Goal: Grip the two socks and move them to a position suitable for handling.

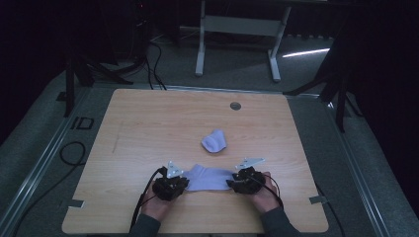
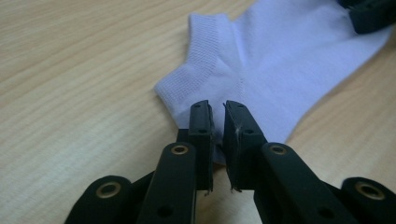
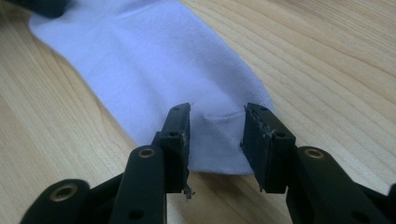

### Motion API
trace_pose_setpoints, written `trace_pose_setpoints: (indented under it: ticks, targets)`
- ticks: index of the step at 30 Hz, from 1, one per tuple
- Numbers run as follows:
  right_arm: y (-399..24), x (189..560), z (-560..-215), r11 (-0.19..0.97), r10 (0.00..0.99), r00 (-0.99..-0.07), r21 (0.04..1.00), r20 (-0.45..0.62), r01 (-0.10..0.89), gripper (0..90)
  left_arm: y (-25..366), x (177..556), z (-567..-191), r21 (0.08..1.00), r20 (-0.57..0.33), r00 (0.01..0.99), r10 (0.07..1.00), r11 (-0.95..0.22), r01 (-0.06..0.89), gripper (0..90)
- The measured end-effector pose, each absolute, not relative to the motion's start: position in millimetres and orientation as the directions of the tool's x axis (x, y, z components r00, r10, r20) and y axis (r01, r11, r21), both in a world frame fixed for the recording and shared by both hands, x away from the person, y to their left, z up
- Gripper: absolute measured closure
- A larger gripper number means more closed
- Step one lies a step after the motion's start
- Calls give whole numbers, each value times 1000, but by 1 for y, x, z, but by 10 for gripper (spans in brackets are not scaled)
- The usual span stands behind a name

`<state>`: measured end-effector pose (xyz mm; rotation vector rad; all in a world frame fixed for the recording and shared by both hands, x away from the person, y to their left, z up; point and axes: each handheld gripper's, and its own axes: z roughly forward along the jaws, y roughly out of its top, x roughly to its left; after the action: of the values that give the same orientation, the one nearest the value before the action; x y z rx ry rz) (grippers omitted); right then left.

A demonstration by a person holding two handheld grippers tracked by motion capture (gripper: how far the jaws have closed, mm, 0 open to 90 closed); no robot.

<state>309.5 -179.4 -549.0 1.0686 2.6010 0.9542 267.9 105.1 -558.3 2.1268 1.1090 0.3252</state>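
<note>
A pale lilac sock (image 1: 210, 178) lies flat on the wooden table (image 1: 148, 128) near its front edge, stretched between my two grippers. My left gripper (image 1: 184, 181) is at the cuff end. In the left gripper view its jaws (image 2: 218, 109) stand a narrow slit apart over the sock's cuff (image 2: 201, 79), with no cloth pinched. My right gripper (image 1: 230, 182) is at the toe end. Its jaws (image 3: 217, 114) stand apart, and a small pucker of the sock's toe (image 3: 219, 135) lies between them, untouched by the pads. A second lilac sock, balled up (image 1: 214, 141), rests behind the flat one.
A round cable grommet (image 1: 235, 105) is set in the table's far edge. Beyond the table stands a white desk frame (image 1: 237, 29) on the grey floor. Black cables (image 1: 74, 153) lie on the floor at the left. Bare wood spreads to both sides and behind.
</note>
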Motion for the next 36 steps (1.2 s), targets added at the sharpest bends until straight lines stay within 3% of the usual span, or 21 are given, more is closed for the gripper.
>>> trace_pose_setpoints:
  ticks: [7, 16, 21, 23, 36]
  targets:
    - [-176, 308, -546, 536, 684, -726, 623, 76, 570, 550, 110, 265, -549, 739, -104, 610, 785, -349, 576, 696]
    - [-167, 318, -522, 501, 664, -744, 696, 73, 515, 555, 123, 274, -549, 730, -115, 559, 821, -311, 608, 690]
    - [-154, 338, -515, 515, 674, -738, 699, 27, 496, 655, 126, 278, -551, 727, -98, 540, 836, -310, 612, 688]
    - [-142, 357, -509, 538, 677, -736, 693, -16, 480, 789, 126, 280, -552, 724, -97, 533, 840, -308, 617, 689]
    - [-121, 415, -510, 542, 732, -678, 656, -62, 525, 860, 125, 283, -554, 721, -77, 521, 850, -314, 618, 691]
